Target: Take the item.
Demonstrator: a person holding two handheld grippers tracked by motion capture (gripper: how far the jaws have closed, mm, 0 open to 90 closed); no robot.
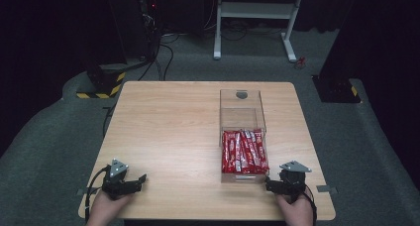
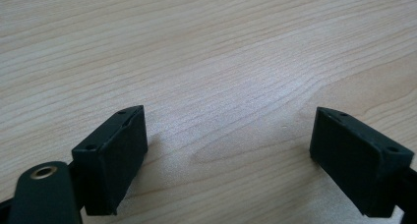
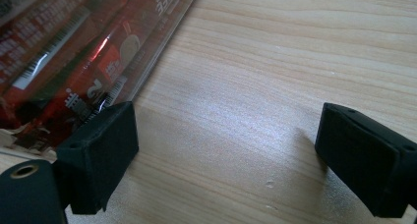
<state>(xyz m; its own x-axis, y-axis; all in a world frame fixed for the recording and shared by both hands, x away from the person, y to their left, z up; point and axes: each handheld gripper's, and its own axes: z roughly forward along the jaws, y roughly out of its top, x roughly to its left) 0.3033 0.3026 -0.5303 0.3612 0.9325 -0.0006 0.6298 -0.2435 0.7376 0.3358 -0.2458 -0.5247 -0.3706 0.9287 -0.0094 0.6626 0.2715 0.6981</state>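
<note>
Nearby, a clear box (image 1: 242, 118) of red packets (image 1: 243, 151) sits just beside the right gripper (image 1: 270, 184); the left gripper (image 1: 140, 181) rests apart, both with jaws spread wide over bare table (image 1: 168, 127).

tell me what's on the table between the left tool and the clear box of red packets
Nothing: in the high view only bare wooden table lies between the left tool and the clear box holding the red packets.
</note>
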